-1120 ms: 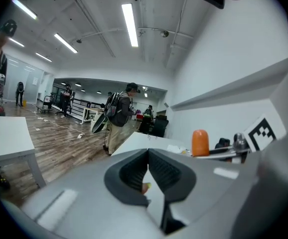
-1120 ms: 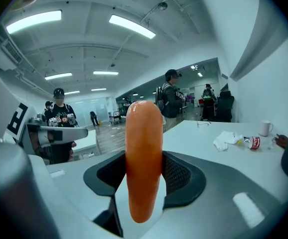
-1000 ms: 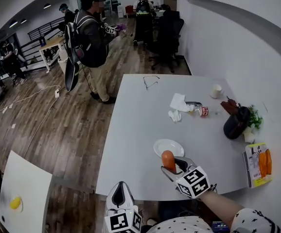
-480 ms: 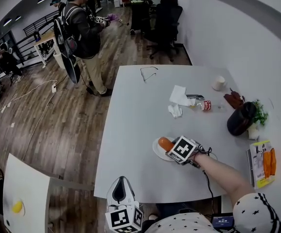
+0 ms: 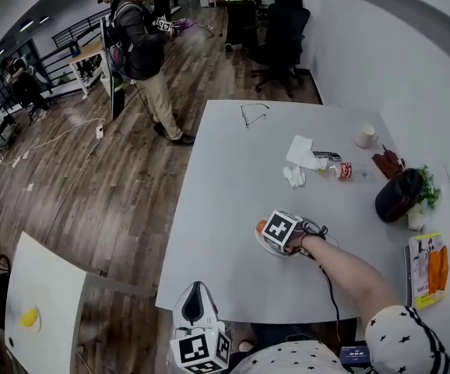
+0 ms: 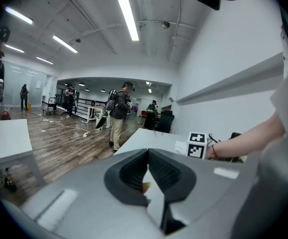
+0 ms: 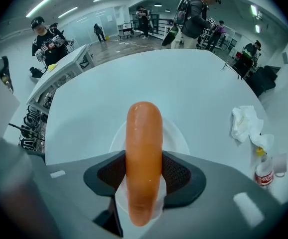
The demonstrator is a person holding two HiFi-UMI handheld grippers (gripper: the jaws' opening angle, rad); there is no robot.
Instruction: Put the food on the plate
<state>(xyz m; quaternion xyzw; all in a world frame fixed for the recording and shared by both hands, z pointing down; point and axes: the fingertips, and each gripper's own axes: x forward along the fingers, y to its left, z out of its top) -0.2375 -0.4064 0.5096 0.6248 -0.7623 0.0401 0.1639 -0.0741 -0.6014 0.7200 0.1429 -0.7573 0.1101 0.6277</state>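
Observation:
My right gripper (image 5: 272, 230) is shut on an orange sausage (image 7: 144, 148), which stands up between the two dark pads. Just below it on the white table (image 7: 134, 78) lies a small white plate (image 7: 179, 137). In the head view the marker cube covers most of the plate (image 5: 266, 247), and only one end of the sausage (image 5: 261, 226) shows at the cube's left. Whether the sausage touches the plate, I cannot tell. My left gripper (image 5: 196, 296) hangs low, off the table's near edge, with its jaws (image 6: 147, 156) shut and nothing between them.
Farther back on the table lie crumpled tissues (image 5: 297, 162), a small bottle (image 5: 340, 170), glasses (image 5: 254, 114) and a paper cup (image 5: 365, 136). At the right edge are a black pot with a plant (image 5: 400, 195) and a food package (image 5: 429, 259). People stand on the wooden floor beyond.
My right gripper has carried the sausage forward from near the table's front edge to over the plate and lowered it. The left gripper has stayed in place.

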